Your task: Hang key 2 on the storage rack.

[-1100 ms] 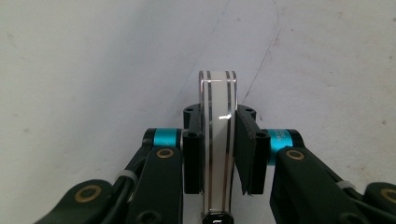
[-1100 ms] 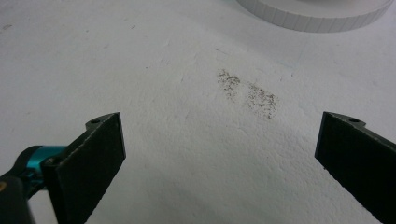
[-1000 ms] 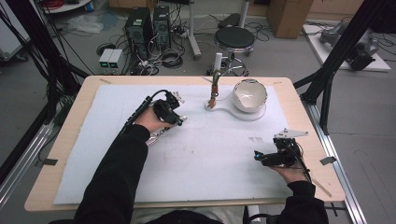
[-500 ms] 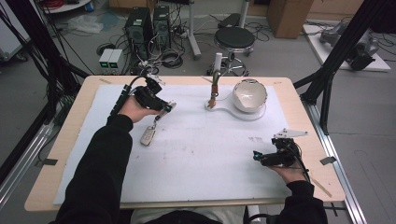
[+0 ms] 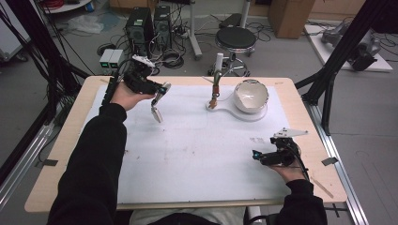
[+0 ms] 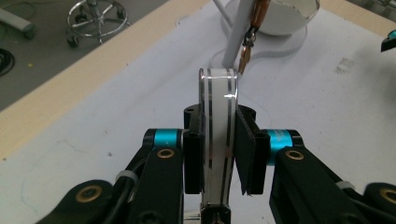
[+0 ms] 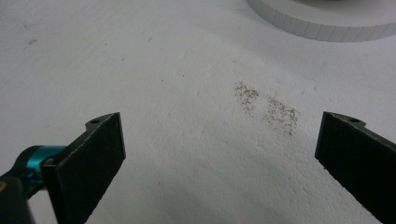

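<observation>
Above the table's far-left corner, the left gripper (image 5: 157, 96) pinches a clear flat strip (image 6: 217, 135) between its jaws. The right gripper (image 5: 256, 157) rests near the white mat (image 5: 197, 154), jaws spread wide.

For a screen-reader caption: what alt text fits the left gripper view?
The left gripper clamps a flat white strip with dark edge lines upright between its black jaws, above a white table cover. Beyond stand a white bowl and a hanging brown clip.
</observation>
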### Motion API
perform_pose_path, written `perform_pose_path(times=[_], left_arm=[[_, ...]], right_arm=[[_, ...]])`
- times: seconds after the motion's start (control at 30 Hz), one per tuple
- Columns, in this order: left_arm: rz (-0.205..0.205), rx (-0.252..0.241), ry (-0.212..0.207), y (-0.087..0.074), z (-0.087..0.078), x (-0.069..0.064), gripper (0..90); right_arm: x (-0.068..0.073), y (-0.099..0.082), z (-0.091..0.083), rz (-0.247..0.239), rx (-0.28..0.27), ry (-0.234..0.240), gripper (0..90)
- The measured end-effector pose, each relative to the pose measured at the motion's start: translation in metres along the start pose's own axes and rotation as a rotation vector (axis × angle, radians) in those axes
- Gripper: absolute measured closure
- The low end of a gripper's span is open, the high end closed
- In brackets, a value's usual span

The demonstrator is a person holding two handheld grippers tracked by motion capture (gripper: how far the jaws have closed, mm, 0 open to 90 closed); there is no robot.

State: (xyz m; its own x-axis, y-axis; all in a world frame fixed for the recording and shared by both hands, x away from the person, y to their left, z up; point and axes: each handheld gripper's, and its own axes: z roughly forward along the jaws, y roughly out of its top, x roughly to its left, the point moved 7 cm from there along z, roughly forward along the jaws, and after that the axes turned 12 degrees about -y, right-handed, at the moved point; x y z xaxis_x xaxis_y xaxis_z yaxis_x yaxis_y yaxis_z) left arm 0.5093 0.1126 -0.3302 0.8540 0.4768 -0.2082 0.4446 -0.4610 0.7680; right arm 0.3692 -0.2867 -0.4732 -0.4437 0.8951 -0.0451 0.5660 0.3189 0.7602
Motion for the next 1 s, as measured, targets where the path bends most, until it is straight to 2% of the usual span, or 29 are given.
perform_pose_path(times=[0.1,0.2,0.5,0.6,0.7,0.8,0.9,1.0], left_arm=[[0.017,-0.033,0.023,0.014,-0.002,0.000,74.5],[0.007,-0.018,0.055,0.024,-0.001,0.003,74.5],[0.033,-0.062,0.075,0.062,0.006,0.003,74.5],[0.013,-0.078,0.114,0.073,0.007,0.007,74.5],[-0.007,-0.115,0.145,0.085,0.007,0.009,74.5],[-0.020,-0.140,0.153,0.094,0.008,0.010,74.5],[0.000,-0.151,0.153,0.103,0.011,0.009,74.5],[0.006,-0.191,0.164,0.110,0.015,0.011,74.5]], right_arm=[[-0.001,0.001,0.001,0.001,-0.007,0.004,0.7],[-0.001,0.002,0.001,0.002,-0.014,0.007,0.7],[-0.002,0.002,0.001,0.006,-0.016,0.002,0.7],[-0.001,0.003,-0.001,0.009,-0.021,0.005,0.7],[-0.002,0.004,0.000,0.007,-0.029,0.006,0.7],[-0.001,0.004,0.000,0.011,-0.028,0.010,0.7],[-0.001,0.005,0.000,0.008,-0.039,0.011,0.7],[0.000,0.005,-0.001,0.013,-0.036,0.014,0.7]])
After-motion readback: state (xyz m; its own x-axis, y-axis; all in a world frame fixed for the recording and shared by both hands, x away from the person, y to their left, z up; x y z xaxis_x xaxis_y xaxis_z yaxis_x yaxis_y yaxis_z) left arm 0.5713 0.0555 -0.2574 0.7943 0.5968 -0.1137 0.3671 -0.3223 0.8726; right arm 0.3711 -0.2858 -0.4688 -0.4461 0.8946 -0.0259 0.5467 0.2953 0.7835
